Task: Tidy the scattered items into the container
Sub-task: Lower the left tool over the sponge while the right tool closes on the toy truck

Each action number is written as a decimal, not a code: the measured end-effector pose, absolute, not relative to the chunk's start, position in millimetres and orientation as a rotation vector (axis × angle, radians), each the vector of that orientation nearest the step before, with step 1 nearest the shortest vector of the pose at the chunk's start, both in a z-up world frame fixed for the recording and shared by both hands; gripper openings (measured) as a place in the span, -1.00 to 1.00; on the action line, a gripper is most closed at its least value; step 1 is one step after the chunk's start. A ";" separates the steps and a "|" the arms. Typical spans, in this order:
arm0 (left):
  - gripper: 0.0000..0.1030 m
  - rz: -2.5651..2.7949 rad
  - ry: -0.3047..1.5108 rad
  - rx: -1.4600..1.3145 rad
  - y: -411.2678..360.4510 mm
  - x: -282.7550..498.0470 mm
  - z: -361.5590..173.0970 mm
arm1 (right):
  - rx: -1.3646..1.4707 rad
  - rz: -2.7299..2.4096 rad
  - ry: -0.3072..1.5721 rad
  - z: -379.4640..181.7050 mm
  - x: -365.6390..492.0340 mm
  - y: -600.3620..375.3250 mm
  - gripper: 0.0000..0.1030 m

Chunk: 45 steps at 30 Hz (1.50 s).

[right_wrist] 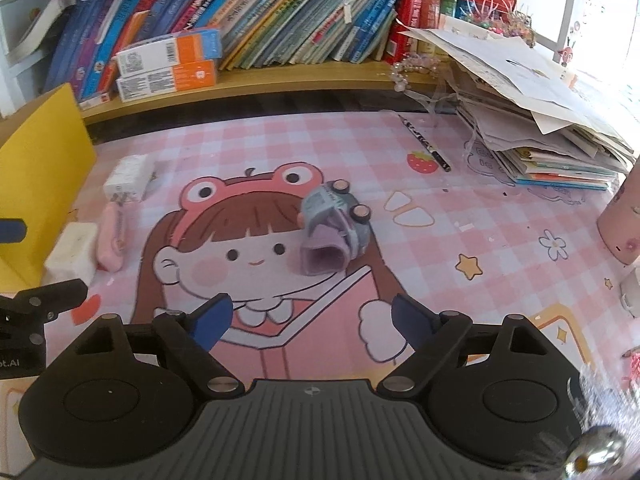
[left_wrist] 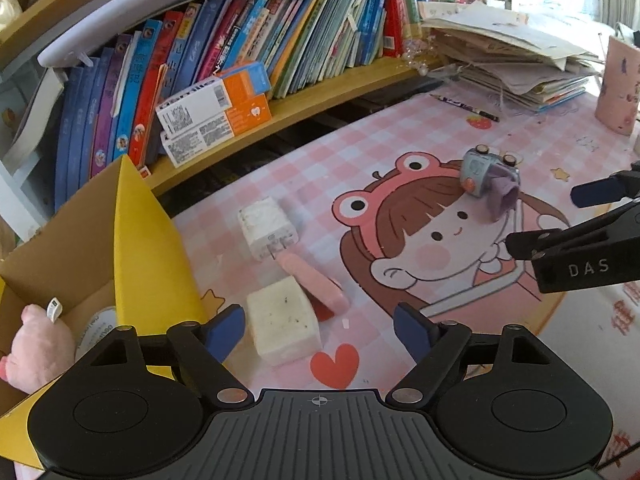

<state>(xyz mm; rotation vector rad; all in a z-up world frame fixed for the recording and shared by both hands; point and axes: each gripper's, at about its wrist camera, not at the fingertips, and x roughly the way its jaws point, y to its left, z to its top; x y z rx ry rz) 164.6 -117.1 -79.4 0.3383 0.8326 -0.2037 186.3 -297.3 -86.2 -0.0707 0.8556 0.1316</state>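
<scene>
My left gripper (left_wrist: 320, 328) is open low over the pink checked mat (left_wrist: 400, 128), next to the yellow-flapped cardboard box (left_wrist: 148, 240). A white eraser block (left_wrist: 284, 324) lies between its blue fingertips, close to the left one and well clear of the right one. A pink eraser (left_wrist: 316, 280) and a white charger plug (left_wrist: 266, 224) lie just beyond. My right gripper (right_wrist: 312, 320) is open with nothing between its fingers. It faces a blue-grey toy car (right_wrist: 336, 220) with purple cloth hanging out of it, a short way ahead. The box holds a pink plush (left_wrist: 32, 352) and a tape roll (left_wrist: 96, 324).
A wooden shelf of books (right_wrist: 280, 20) runs along the back, with orange-and-white cartons (right_wrist: 168, 64) on its ledge. A pile of papers (right_wrist: 540, 132), a pencil (right_wrist: 426, 144) and a pink cup (right_wrist: 620, 224) stand at the right. Each gripper shows at the edge of the other's view.
</scene>
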 end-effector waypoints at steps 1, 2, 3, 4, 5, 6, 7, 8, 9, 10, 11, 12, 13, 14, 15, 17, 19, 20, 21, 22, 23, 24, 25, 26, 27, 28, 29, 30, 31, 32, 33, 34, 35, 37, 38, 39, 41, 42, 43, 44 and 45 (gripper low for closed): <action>0.61 -0.200 0.832 0.341 -118.1 166.4 -80.8 | -0.073 0.129 0.854 -86.5 188.4 -297.5 0.69; 0.61 -0.201 0.835 0.341 -118.9 167.9 -82.1 | -0.074 0.128 0.851 -86.4 189.6 -297.5 0.69; 0.59 -0.202 0.838 0.340 -119.7 169.5 -83.5 | -0.075 0.130 0.849 -86.3 190.6 -297.4 0.69; 0.53 -0.194 0.841 0.359 -121.0 171.2 -85.8 | -0.075 0.131 0.847 -86.3 191.7 -297.2 0.69; 0.27 -0.186 0.844 0.379 -122.4 172.8 -88.1 | -0.075 0.133 0.847 -86.7 192.6 -296.8 0.69; -0.01 -0.178 0.846 0.399 -123.7 174.4 -90.4 | -0.075 0.134 0.849 -87.3 193.5 -296.3 0.69; -0.09 -0.170 0.848 0.419 -125.0 176.0 -92.7 | -0.075 0.136 0.850 -87.8 194.4 -295.9 0.69; -0.14 -0.161 0.854 0.439 -124.9 178.2 -95.7 | -0.075 0.136 0.852 -88.3 195.1 -295.8 0.69; -0.14 -0.152 0.861 0.459 -124.6 180.5 -98.8 | -0.075 0.136 0.854 -88.8 195.7 -295.9 0.69; -0.14 -0.142 0.866 0.462 -123.1 182.2 -100.0 | -0.074 0.137 0.855 -89.2 196.4 -295.9 0.69; -0.14 -0.132 0.870 0.465 -121.4 183.9 -101.2 | -0.074 0.137 0.857 -89.7 197.1 -295.9 0.69; -0.13 -0.127 0.872 0.469 -121.7 184.7 -102.2 | -0.073 0.136 0.858 -90.0 197.7 -296.0 0.69; -0.12 -0.123 0.873 0.473 -122.0 185.4 -103.3 | -0.073 0.134 0.859 -90.3 198.5 -295.7 0.69; -0.11 -0.118 0.874 0.477 -122.3 186.2 -104.3 | -0.073 0.133 0.860 -90.7 199.5 -295.8 0.69; -0.10 -0.114 0.875 0.481 -122.6 186.9 -105.4 | -0.073 0.132 0.861 -91.1 200.5 -296.0 0.69; -0.08 -0.106 0.878 0.491 -123.5 188.4 -108.1 | -0.074 0.130 0.860 -91.7 202.4 -296.2 0.69; -0.07 -0.099 0.882 0.504 -124.5 189.9 -111.5 | -0.076 0.127 0.858 -91.9 204.4 -296.2 0.69; -0.06 -0.096 0.884 0.510 -125.0 190.7 -113.2 | -0.076 0.126 0.856 -91.8 205.3 -296.3 0.69; -0.03 -0.096 0.884 0.512 -125.4 191.2 -114.3 | -0.077 0.125 0.854 -91.6 206.0 -296.3 0.69; -0.03 -0.096 0.885 0.517 -125.9 191.5 -115.5 | -0.079 0.123 0.851 -91.7 207.3 -296.6 0.69; -0.02 -0.097 0.885 0.522 -126.2 191.6 -116.4 | -0.081 0.122 0.849 -91.8 208.6 -296.9 0.69; -0.02 -0.097 0.884 0.527 -126.4 191.6 -117.4 | -0.083 0.121 0.846 -91.9 209.8 -297.3 0.69; -0.02 -0.099 0.882 0.530 -126.4 191.6 -118.0 | -0.085 0.119 0.844 -92.0 211.1 -297.6 0.69; -0.03 -0.100 0.879 0.530 -126.1 191.3 -118.2 | -0.087 0.117 0.841 -92.2 212.9 -297.9 0.69; -0.03 -0.102 0.878 0.529 -126.0 191.1 -118.1 | -0.089 0.116 0.839 -92.3 214.8 -298.2 0.69; -0.03 -0.104 0.877 0.530 -125.9 190.9 -118.2 | -0.095 0.117 0.837 -92.7 216.8 -297.8 0.69; -0.03 -0.106 0.875 0.531 -125.9 190.8 -118.3 | -0.102 0.118 0.835 -93.1 218.9 -297.3 0.69; -0.04 -0.107 0.874 0.531 -125.7 190.5 -118.3 | -0.108 0.120 0.834 -93.5 221.1 -296.8 0.69; -0.04 -0.109 0.874 0.531 -125.6 190.4 -118.2 | -0.115 0.121 0.832 -93.9 223.2 -296.3 0.69; -0.06 -0.112 0.875 0.528 -125.1 191.0 -118.3 | -0.121 0.123 0.831 -94.3 225.3 -295.8 0.69; -0.09 -0.115 0.876 0.524 -124.6 191.2 -118.2 | -0.128 0.124 0.829 -94.7 227.4 -295.3 0.69; -0.09 -0.118 0.878 0.519 -124.2 191.4 -118.0 | -0.133 0.128 0.827 -95.0 229.5 -294.5 0.69; -0.11 -0.121 0.879 0.517 -123.8 191.4 -118.0 | -0.138 0.132 0.826 -95.3 231.6 -293.8 0.69; -0.15 -0.127 0.881 0.512 -123.0 191.4 -117.9 | -0.148 0.139 0.822 -95.9 235.8 -292.2 0.68; -0.20 -0.131 0.883 0.510 -122.6 191.5 -117.8 | -0.152 0.141 0.822 -96.4 237.8 -291.5 0.65; -0.25 -0.134 0.884 0.514 -122.1 191.2 -117.9 | -0.156 0.143 0.822 -97.0 239.8 -290.7 0.61; -0.30 -0.147 0.883 0.514 -120.3 190.4 -117.3 | -0.162 0.147 0.824 -98.2 243.5 -289.3 0.53; -0.34 -0.151 0.883 0.511 -119.5 190.0 -116.6 | -0.165 0.150 0.828 -99.0 245.3 -288.5 0.45; -0.35 -0.153 0.884 0.504 -118.7 189.8 -115.7 | -0.166 0.154 0.832 -99.7 246.8 -287.9 0.41; -0.38 -0.156 0.885 0.495 -117.7 189.3 -114.8 | -0.168 0.156 0.836 -100.3 247.9 -287.3 0.32; -0.40 -0.159 0.886 0.486 -116.8 188.9 -113.8 | -0.170 0.158 0.839 -101.0 248.9 -286.7 0.25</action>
